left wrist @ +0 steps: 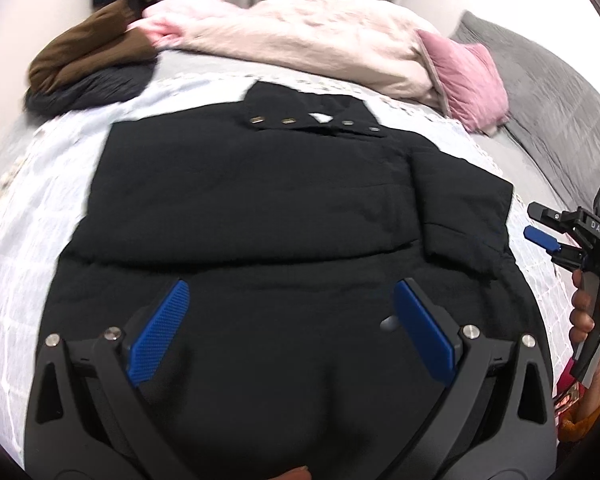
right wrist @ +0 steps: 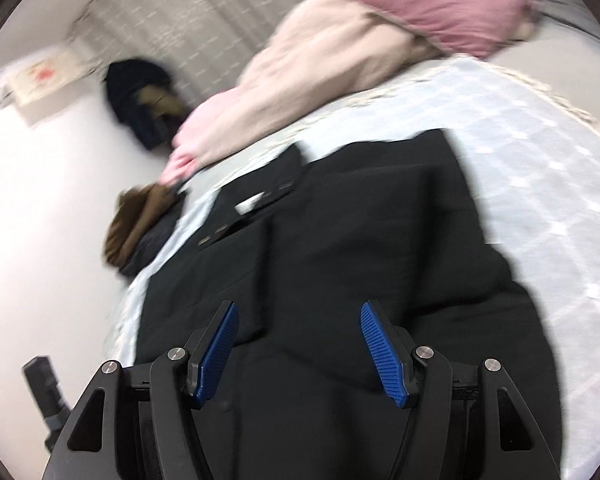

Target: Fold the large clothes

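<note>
Fingers of both the left gripper [left wrist: 292,332] and right gripper [right wrist: 298,354] gape, empty, above the black coat [left wrist: 260,200].

Both grippers [left wrist: 288,292] [right wrist: 298,312], jaws apart

One black jacket [left wrist: 260,200] with four metal snaps [left wrist: 287,121] on its collar, one pink pillow [left wrist: 472,80], one beige duvet [left wrist: 320,40], two grippers [left wrist: 292,320] [right wrist: 298,344]
</note>
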`<state>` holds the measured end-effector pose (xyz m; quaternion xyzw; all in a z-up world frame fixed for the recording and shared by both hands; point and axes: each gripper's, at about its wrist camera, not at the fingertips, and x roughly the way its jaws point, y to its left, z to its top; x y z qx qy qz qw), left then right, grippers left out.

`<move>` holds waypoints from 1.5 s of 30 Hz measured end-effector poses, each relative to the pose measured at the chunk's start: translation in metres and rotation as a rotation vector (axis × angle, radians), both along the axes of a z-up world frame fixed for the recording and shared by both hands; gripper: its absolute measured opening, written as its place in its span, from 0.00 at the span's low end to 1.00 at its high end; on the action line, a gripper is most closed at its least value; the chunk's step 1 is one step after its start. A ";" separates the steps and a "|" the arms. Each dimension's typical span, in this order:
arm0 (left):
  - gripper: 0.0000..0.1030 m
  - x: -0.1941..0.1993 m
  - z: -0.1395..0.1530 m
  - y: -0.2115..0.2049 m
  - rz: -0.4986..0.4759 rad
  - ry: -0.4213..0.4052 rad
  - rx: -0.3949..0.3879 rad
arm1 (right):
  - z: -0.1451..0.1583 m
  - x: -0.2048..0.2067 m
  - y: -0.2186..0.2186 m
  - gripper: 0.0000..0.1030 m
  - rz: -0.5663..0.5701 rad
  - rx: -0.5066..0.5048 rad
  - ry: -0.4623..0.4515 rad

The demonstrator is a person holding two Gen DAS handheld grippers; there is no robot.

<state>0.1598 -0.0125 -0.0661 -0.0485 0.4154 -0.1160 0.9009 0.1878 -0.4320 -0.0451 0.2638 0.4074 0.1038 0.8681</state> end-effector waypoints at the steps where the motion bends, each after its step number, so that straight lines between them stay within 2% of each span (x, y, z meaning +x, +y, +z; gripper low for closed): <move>1: 0.99 0.004 0.001 -0.012 -0.020 -0.002 0.011 | -0.001 -0.001 -0.008 0.63 -0.023 -0.005 0.007; 5: 0.99 0.016 0.001 -0.077 -0.129 -0.015 0.078 | -0.009 -0.004 -0.047 0.63 -0.123 -0.033 0.049; 11: 0.99 0.020 -0.011 -0.184 -0.285 -0.032 0.124 | -0.026 -0.005 -0.075 0.63 -0.165 -0.033 0.102; 16: 0.99 0.018 -0.028 -0.241 -0.364 -0.016 0.130 | -0.037 -0.008 -0.097 0.63 -0.203 0.008 0.128; 18: 0.99 0.019 -0.036 -0.258 -0.377 -0.010 0.159 | -0.041 -0.009 -0.103 0.63 -0.214 0.041 0.133; 20: 0.92 0.020 -0.043 -0.267 -0.373 -0.011 0.211 | -0.044 -0.008 -0.108 0.63 -0.226 0.075 0.137; 21: 0.80 0.022 -0.048 -0.270 -0.358 -0.009 0.260 | -0.044 -0.009 -0.110 0.63 -0.231 0.087 0.137; 22: 0.59 0.025 -0.051 -0.272 -0.335 -0.007 0.312 | -0.045 -0.008 -0.112 0.63 -0.234 0.095 0.139; 23: 0.51 0.028 -0.053 -0.270 -0.323 -0.002 0.326 | -0.047 -0.008 -0.112 0.63 -0.237 0.102 0.141; 24: 0.36 0.032 -0.049 -0.263 -0.310 0.008 0.289 | -0.048 -0.007 -0.113 0.63 -0.239 0.105 0.144; 25: 0.27 0.034 -0.043 -0.256 -0.294 0.011 0.247 | -0.049 -0.007 -0.113 0.63 -0.240 0.108 0.146; 28: 0.25 0.030 -0.010 -0.216 -0.226 -0.046 0.116 | -0.050 -0.007 -0.115 0.63 -0.243 0.099 0.150; 30: 0.25 0.031 0.010 -0.189 -0.165 -0.096 0.065 | -0.051 -0.008 -0.116 0.63 -0.247 0.084 0.151; 33: 0.26 0.046 0.028 -0.119 0.015 -0.104 -0.060 | -0.051 -0.010 -0.113 0.63 -0.242 0.061 0.150; 36: 0.29 0.068 0.016 -0.062 0.206 -0.060 -0.067 | -0.049 -0.009 -0.102 0.63 -0.216 -0.004 0.146; 38: 0.39 0.077 0.001 -0.036 0.241 0.012 -0.100 | -0.047 -0.007 -0.094 0.63 -0.198 -0.061 0.143; 39: 0.50 0.080 -0.009 -0.023 0.248 0.060 -0.131 | -0.047 -0.006 -0.089 0.63 -0.186 -0.096 0.141; 40: 0.56 0.079 -0.016 -0.017 0.251 0.080 -0.140 | -0.048 -0.004 -0.084 0.63 -0.172 -0.127 0.139; 45: 0.56 0.085 -0.036 -0.018 0.197 0.107 -0.167 | -0.061 0.007 -0.059 0.63 -0.110 -0.312 0.172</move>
